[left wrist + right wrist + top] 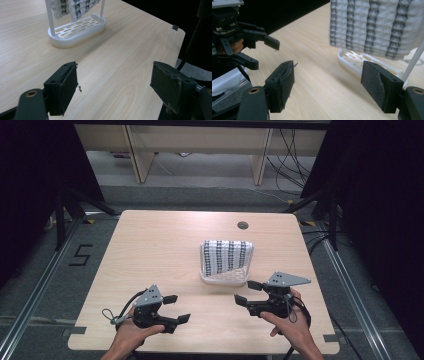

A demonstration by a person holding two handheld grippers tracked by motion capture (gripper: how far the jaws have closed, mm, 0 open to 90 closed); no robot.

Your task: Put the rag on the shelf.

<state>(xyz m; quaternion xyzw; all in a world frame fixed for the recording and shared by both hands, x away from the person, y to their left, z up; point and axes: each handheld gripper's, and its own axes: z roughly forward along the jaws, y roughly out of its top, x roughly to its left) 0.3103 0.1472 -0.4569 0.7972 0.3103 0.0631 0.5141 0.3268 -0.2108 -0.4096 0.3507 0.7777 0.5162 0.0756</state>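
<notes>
- On the counter [150, 245], right of its middle, a white rack [223, 279] is set with a patterned white-and-black towel [226, 256] draped over its rail; from above, most of the slotted base is covered by the cloth.
- At the top edge of the left gripper view the towel [72, 7] is cut off, so that the rail is hidden and just the posts and the slotted base of the rack [77, 31] are seen.
- The left gripper [173, 307] is held low over the near left part of the counter, with its fingers [63, 87] spread wide and nothing but bare wood between them.
- The right gripper [249, 291] is held just beside the near right corner of the rack, its fingers [282, 83] likewise wide apart and empty.
- Open wood is left between the two grippers and along the whole left half of the counter.
- A round cable hole [243, 225] is found near the far edge; dark stands and cables are placed on the floor at both sides.
</notes>
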